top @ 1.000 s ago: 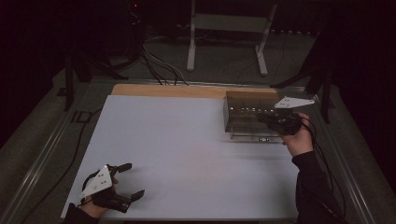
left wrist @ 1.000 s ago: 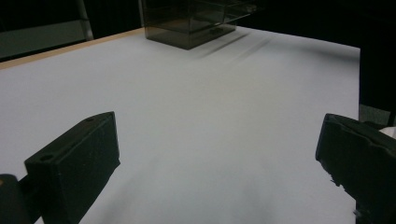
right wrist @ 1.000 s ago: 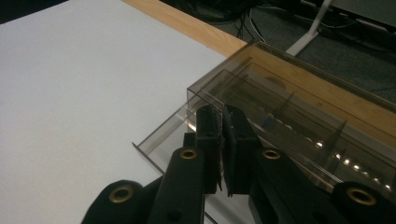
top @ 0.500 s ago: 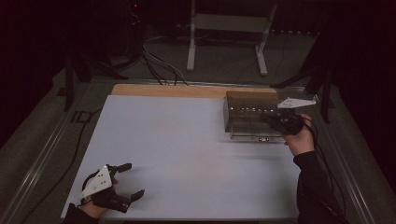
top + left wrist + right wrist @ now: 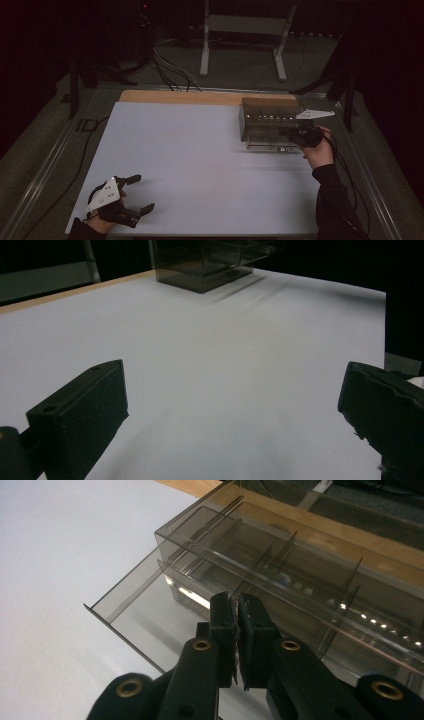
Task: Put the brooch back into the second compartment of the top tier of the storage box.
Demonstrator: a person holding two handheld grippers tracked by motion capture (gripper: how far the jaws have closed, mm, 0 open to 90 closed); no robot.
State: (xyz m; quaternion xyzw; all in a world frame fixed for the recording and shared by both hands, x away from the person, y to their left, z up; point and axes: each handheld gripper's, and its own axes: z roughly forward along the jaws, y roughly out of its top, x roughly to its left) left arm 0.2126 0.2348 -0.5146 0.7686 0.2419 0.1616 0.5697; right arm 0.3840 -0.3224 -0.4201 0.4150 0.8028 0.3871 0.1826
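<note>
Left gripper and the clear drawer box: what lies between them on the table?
Nothing: the high view shows bare white table between left gripper and drawer box.

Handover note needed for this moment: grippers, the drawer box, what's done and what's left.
Right gripper: jaws shut at the front edge of the pulled-out drawer; whether they pinch it is unclear.
Left gripper: open, holding nothing, near the table's front left corner.
Smoky clear drawer box: at the far right of the table.
Done: lower drawer partly out.
Left: probably finish moving the drawer.
</note>
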